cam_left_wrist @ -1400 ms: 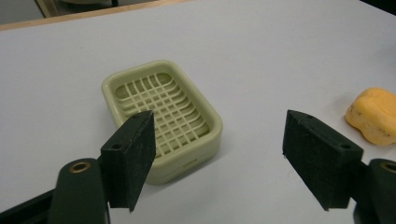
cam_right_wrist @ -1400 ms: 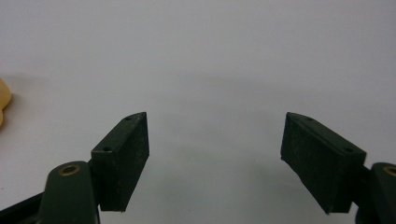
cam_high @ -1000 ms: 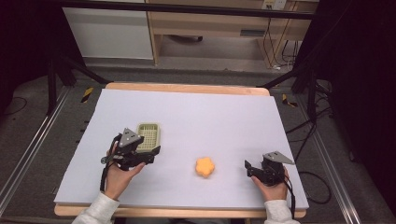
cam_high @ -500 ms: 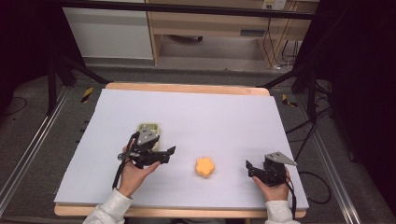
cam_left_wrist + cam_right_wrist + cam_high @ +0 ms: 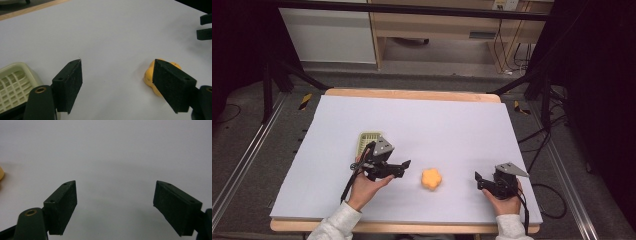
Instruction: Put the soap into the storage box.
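Orange flower-shaped toy (image 5: 431, 178) lies just beside wide-spread left tool (image 5: 406, 164).

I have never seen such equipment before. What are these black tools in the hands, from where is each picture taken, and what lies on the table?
A person sits at a table covered with a pale sheet and holds a hand tool in each hand. Each tool is a gripper with two black fingers that open and close.

The high view looks down from above: the left gripper is at the left, the right gripper at the right. The other two pictures come from small cameras riding on each gripper, looking along its fingers.

On the table lie an orange flower-shaped object and a pale yellow-green basket. Both grippers are open and hold nothing. The left one points toward the orange object; the right one rests apart.
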Tool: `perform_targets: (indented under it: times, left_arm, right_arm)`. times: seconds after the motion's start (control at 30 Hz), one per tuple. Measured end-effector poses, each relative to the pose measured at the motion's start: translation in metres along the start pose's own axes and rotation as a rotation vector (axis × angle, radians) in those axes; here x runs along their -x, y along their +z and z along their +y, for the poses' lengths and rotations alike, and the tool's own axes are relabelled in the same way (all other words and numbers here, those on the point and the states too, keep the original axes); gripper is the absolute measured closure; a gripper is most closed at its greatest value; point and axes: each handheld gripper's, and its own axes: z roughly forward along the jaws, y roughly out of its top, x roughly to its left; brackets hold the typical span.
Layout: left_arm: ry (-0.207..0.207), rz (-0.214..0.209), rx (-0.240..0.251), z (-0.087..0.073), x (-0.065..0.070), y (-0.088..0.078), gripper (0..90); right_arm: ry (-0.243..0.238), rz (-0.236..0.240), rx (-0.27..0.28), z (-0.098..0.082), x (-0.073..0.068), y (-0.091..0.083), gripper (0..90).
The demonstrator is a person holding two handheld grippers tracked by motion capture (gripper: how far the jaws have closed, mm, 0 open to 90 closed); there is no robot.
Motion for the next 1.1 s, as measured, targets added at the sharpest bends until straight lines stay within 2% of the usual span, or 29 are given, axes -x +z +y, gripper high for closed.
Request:
perform_targets:
  times: [0.1, 0.23, 0.43, 0.8, 0.93, 1.1]
  left_arm:
    - [0.002, -0.027, -0.025, 0.0, 0.005, 0.004, 23.3]
    - [0.029, -0.044, -0.055, -0.002, 0.013, 0.012, 22.1]
    - [0.055, -0.059, -0.067, 0.0, 0.022, 0.017, 21.9]
    - [0.063, -0.074, -0.09, 0.006, 0.027, 0.017, 20.8]
    - [0.079, -0.082, -0.107, 0.01, 0.031, 0.021, 20.7]
    - [0.1, -0.095, -0.128, 0.015, 0.042, 0.031, 20.4]
  right_arm:
    - [-0.007, 0.005, 0.001, 0.0, 0.0, 0.0, 20.3]
    - [-0.014, 0.006, 0.003, 0.0, -0.001, 0.0, 20.9]
    - [-0.011, 0.007, 0.002, 0.0, -0.002, 0.0, 20.9]
    - [-0.019, 0.005, 0.002, -0.001, -0.002, 0.0, 21.6]
    - [-0.014, 0.006, -0.001, -0.001, -0.002, 0.0, 21.6]
    - [-0.017, 0.002, 0.005, -0.001, -0.002, 0.0, 21.7]
